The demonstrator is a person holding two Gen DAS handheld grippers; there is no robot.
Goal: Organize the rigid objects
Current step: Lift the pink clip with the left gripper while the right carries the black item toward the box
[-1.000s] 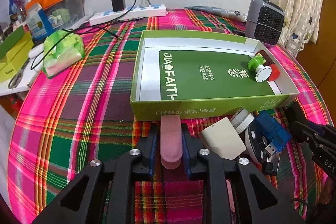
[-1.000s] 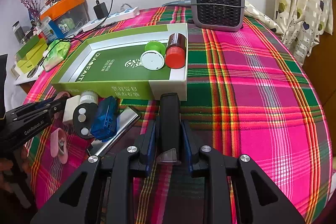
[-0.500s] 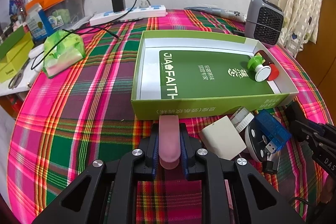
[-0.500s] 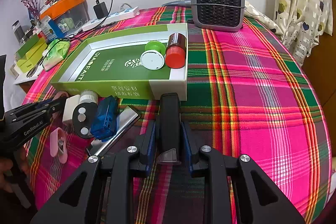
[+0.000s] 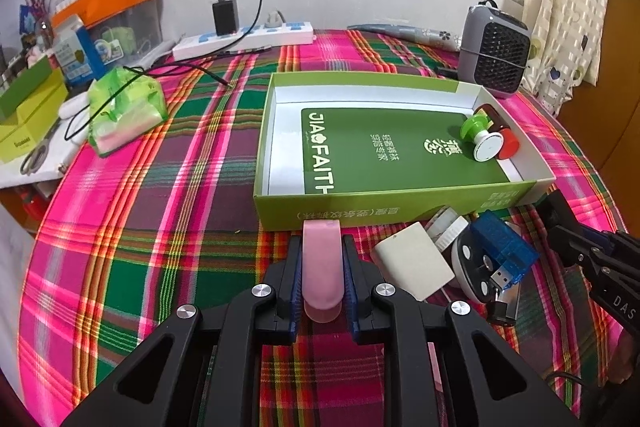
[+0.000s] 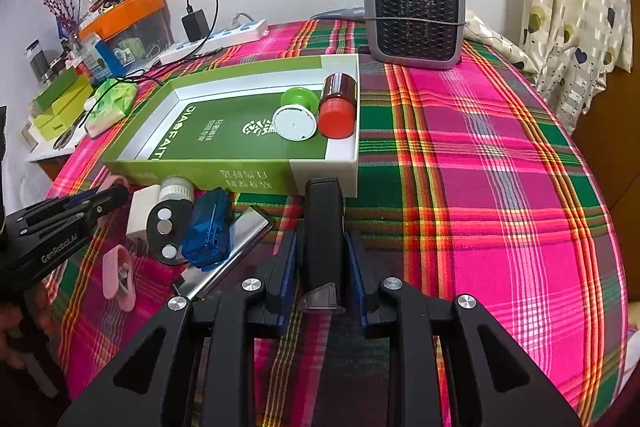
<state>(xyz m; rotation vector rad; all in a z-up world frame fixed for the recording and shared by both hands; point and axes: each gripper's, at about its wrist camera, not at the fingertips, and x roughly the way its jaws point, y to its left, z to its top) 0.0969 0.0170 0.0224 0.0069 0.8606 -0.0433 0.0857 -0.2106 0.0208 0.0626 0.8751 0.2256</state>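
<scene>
Change: almost none; your left gripper (image 5: 322, 267) has stayed clamped on the pink clip (image 5: 321, 263), just short of the green box (image 5: 400, 207) | right gripper (image 6: 322, 263) clamped on a black bar (image 6: 323, 227), unmoved | bottles lie in the box, loose pile beside it | next, likely: lift both in.

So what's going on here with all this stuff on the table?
A person is sorting small objects into a green box on a plaid-covered table. The left tongs are shut on a pink oblong object, held just in front of the box. The right tongs are shut on a black oblong object near the box's corner. A red-capped bottle and a green-and-white item already lie inside; several pieces, including a blue one, wait outside.
</scene>
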